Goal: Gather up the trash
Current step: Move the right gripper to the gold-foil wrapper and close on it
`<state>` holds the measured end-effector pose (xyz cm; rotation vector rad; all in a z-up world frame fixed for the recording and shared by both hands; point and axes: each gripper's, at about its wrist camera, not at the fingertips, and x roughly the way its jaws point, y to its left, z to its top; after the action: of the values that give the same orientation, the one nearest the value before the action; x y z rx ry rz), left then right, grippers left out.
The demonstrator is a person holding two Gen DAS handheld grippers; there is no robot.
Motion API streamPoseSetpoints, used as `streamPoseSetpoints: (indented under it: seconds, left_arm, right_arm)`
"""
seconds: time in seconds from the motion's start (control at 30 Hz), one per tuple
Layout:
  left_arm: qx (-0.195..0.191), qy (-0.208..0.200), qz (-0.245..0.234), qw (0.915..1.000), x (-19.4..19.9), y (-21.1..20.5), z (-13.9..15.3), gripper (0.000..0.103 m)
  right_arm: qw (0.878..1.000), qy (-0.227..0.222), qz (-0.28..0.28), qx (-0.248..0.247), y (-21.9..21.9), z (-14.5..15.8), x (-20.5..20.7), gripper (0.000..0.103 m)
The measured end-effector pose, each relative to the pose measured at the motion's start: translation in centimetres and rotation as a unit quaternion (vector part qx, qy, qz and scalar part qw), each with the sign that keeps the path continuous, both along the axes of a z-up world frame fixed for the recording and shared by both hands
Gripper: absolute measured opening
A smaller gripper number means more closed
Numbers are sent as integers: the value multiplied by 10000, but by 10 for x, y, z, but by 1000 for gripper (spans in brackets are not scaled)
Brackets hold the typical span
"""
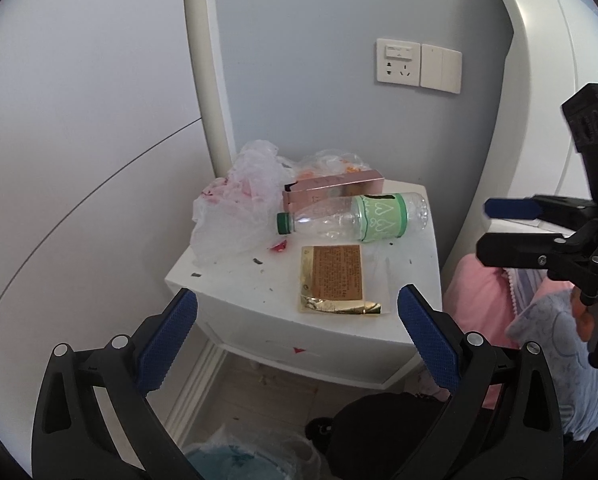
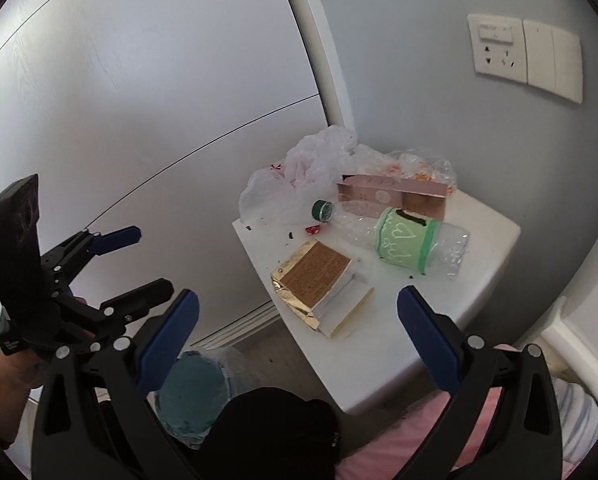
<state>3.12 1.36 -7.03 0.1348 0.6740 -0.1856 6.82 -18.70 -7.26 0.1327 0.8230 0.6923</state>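
Observation:
Trash lies on a white nightstand [image 1: 415, 280] [image 2: 395, 344]: an empty clear bottle [image 1: 351, 218] [image 2: 403, 240] with a green label on its side, a gold foil packet [image 1: 335, 280] [image 2: 315, 280] near the front edge, a pink carton [image 1: 331, 190] [image 2: 391, 194], and a crumpled clear plastic bag [image 1: 235, 208] [image 2: 295, 180] at the back left. My left gripper [image 1: 297, 332] [image 2: 149, 254] is open and empty, hovering in front of the packet. My right gripper [image 2: 299, 328] [image 1: 485, 226] is open and empty, to the right of the nightstand.
A bin [image 1: 239, 456] [image 2: 195, 392] lined with a plastic bag stands on the floor below the nightstand. A black cap [image 2: 275, 420] lies beside it. Pink bedding [image 1: 479, 304] is at the right. A wall socket [image 1: 399, 62] sits above.

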Motion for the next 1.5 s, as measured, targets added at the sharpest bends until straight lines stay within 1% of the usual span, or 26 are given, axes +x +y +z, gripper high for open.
streamPoseSetpoints:
  seconds: [0.1,0.17,0.23,0.33,0.43,0.53,0.63,0.73,0.87,1.13,1.2,1.23,1.27,1.33,1.4,1.47,1.5]
  left_arm:
    - [-76,50,-124,9999,11,6,-10,97]
    - [-197,164,-214,9994,21,13,-18,97]
    - [-310,254,-295,9988,30,19,-25,97]
    - [-385,390,-417,9976,43,26,-36,97]
    - [-352,458,-546,9968,54,29,-45,97]
    - [-281,558,-669,9958,67,31,-56,97]
    - [-288,626,-746,9948,78,33,-65,97]
    - [-349,671,-827,9937,87,33,-72,97]
    - [-512,752,-925,9916,99,33,-80,97]
    - [-610,887,-999,9892,112,32,-97,97]
    - [-623,931,-1023,9884,113,31,-101,97]
    - [-633,946,-1045,9880,114,31,-103,97]
    - [-641,958,-1067,9876,114,30,-104,97]
    - [-636,972,-1087,9873,115,28,-107,97]
    - [-651,988,-1088,9870,116,28,-110,97]
    - [-641,1013,-1066,9870,116,28,-113,97]
    - [-637,1025,-1057,9870,116,28,-114,97]
  right_arm:
    - [9992,262,112,284,9,-16,13,97]
    - [9981,404,130,447,14,-26,22,97]
    - [9960,643,134,598,17,-38,32,97]
    - [9926,997,76,687,23,-56,47,97]
    - [9888,1268,52,785,28,-71,60,97]
    - [9875,1361,69,795,35,-80,71,97]
    - [9863,1443,78,790,42,-86,82,97]
    - [9838,1601,7,808,47,-94,93,97]
    - [9813,1699,-9,906,46,-103,103,96]
    - [9754,1947,-21,1038,51,-117,121,95]
    - [9753,1956,28,1025,54,-122,124,82]
    - [9753,1961,13,1014,57,-125,125,71]
    - [9746,1986,11,1031,57,-126,126,68]
    - [9735,2028,27,1057,59,-129,128,66]
    - [9725,2064,61,1081,61,-133,131,60]
    - [9718,2090,69,1091,63,-136,133,46]
    - [9714,2113,85,1081,62,-138,135,42]
